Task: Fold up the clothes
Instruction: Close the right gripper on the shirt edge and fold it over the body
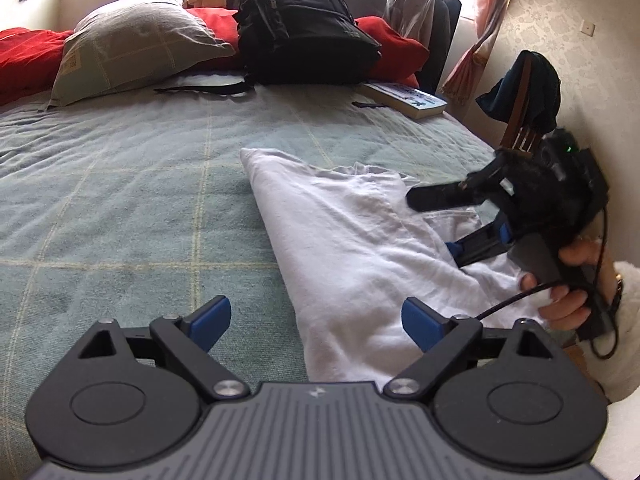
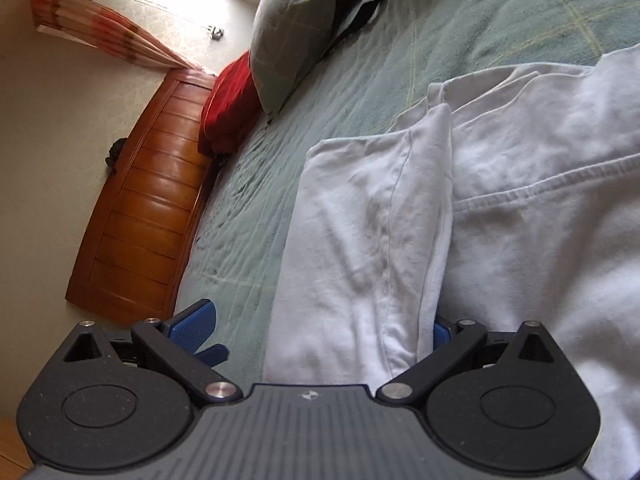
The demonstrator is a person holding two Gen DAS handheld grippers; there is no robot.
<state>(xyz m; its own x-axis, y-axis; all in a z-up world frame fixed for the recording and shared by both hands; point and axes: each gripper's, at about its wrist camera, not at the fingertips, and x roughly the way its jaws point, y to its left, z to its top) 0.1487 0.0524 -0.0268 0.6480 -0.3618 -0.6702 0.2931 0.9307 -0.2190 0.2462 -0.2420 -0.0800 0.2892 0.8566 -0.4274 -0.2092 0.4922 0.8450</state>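
On the bed (image 1: pixel 120 184), white shirt (image 1: pixel 352 240) lies part-folded. Right gripper (image 1: pixel 440 224) spread around its doubled edge; left gripper (image 1: pixel 316 320) spread, empty. Pinch all layers before lifting.

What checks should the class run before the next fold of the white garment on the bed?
1. Left gripper open: ok.
2. Right gripper open: ok.
3. Cloth between the right gripper's fingers: ok, a fold of the garment lies there.
4. Left gripper over the garment: not ok, only its right finger is over the edge.
5. Bed left of the garment free: ok.
6. Backpack and book apart from the garment: ok.
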